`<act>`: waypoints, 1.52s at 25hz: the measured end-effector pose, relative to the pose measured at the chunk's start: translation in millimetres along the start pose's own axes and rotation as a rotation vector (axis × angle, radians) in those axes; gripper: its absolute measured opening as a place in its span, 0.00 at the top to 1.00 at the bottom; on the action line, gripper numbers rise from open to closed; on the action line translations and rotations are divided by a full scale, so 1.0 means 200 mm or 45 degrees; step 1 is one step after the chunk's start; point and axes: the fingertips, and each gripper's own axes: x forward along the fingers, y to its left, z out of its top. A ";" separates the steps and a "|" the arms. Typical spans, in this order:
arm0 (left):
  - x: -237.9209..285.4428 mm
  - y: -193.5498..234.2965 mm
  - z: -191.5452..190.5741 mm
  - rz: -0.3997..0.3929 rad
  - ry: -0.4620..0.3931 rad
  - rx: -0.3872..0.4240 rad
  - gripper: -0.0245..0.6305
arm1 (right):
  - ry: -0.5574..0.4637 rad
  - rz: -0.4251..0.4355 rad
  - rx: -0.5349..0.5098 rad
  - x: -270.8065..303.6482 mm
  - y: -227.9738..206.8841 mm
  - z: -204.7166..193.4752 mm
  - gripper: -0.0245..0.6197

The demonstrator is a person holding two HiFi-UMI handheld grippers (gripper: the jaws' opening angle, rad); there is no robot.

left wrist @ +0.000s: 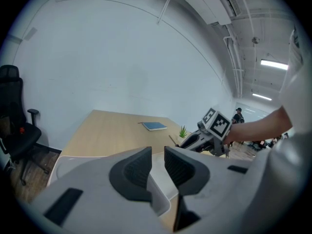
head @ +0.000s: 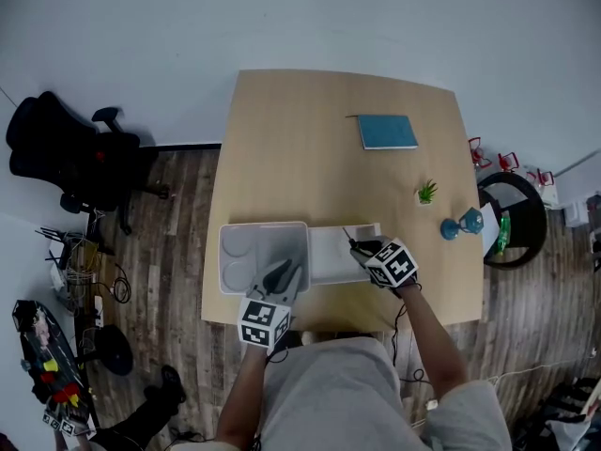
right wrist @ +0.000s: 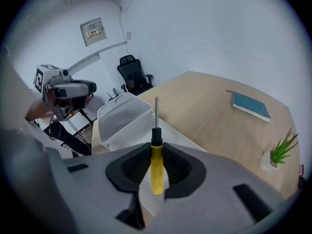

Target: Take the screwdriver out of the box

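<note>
A screwdriver (right wrist: 156,167) with a yellow handle and a bare metal shaft points up out of my right gripper (right wrist: 156,152), which is shut on the handle. In the head view that gripper (head: 362,248) hangs over the right half of the open white box (head: 331,263), and the thin shaft (head: 348,237) pokes toward the far side. My left gripper (head: 285,273) sits at the near side of the deeper left half (head: 246,242). Its jaws (left wrist: 158,164) stand almost together with a white plastic edge (left wrist: 157,199) of the box pinched between them.
The box lies at the near edge of a light wooden table (head: 310,158). Further back are a blue book (head: 386,131), a small potted plant (head: 427,193) and a blue object (head: 462,224). A black office chair (head: 66,153) stands on the floor to the left.
</note>
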 end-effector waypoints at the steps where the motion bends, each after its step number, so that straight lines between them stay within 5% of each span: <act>1: 0.00 -0.01 0.00 0.002 -0.002 0.000 0.85 | -0.020 -0.009 -0.014 -0.03 0.01 0.01 0.83; 15: 0.02 -0.23 0.05 0.055 -0.097 0.020 0.86 | -0.332 -0.091 -0.010 -0.40 0.11 0.00 0.83; 24: 0.05 -0.36 0.06 0.108 -0.135 -0.010 0.88 | -0.584 -0.151 0.177 -0.53 0.11 -0.02 0.83; 38: 0.12 -0.58 0.07 0.144 -0.186 -0.012 0.96 | -0.793 -0.183 0.227 -0.72 0.04 -0.11 0.83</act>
